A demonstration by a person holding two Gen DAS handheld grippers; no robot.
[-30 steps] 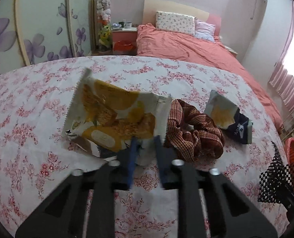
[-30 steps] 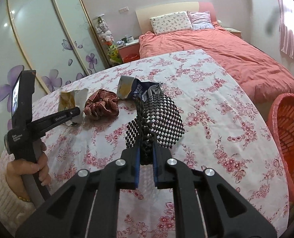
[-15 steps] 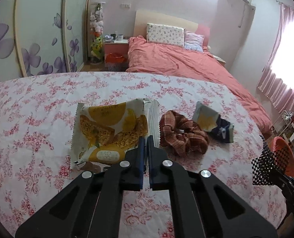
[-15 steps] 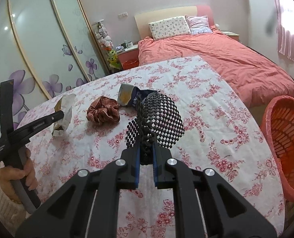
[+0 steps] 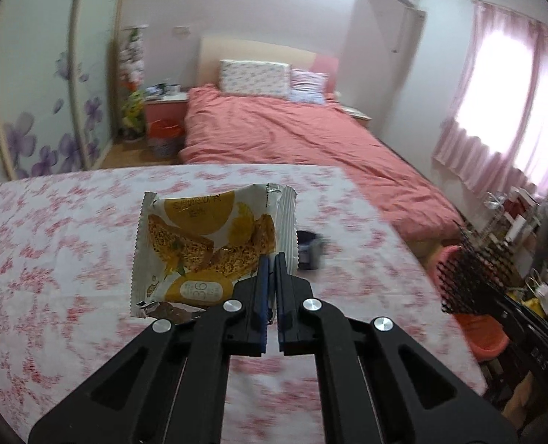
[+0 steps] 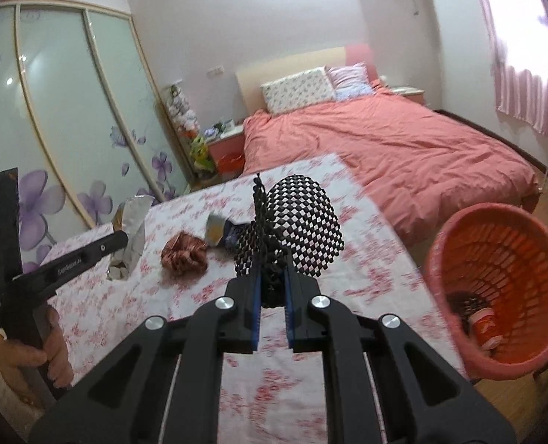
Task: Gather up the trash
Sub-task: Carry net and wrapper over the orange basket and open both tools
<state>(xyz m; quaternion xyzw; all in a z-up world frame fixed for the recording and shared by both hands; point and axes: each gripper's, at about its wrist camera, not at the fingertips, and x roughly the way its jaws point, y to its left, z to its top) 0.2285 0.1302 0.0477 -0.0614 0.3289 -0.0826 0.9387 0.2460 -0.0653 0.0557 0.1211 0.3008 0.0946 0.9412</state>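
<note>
left wrist: left gripper point(image 5: 271, 259) clamped on bottom edge of yellow snack wrapper point(image 5: 207, 248), lifted above floral table point(image 5: 52, 259), tilted forward; thin corner pinch, could slip or flap loose in transit, motion blur hints at speed

right wrist: right gripper point(image 6: 272, 270) closed on bunched black mesh net point(image 6: 296, 229), raised over table, red basket point(image 6: 496, 288) lower right; loose mesh may snag scrunchie point(image 6: 185, 255) or dark wrapper point(image 6: 226, 233) lying below, or miss basket rim

Two close wrist views along their fingers, both over the floral table point(image 5: 70, 244) toward the bed point(image 6: 385, 148).
</note>
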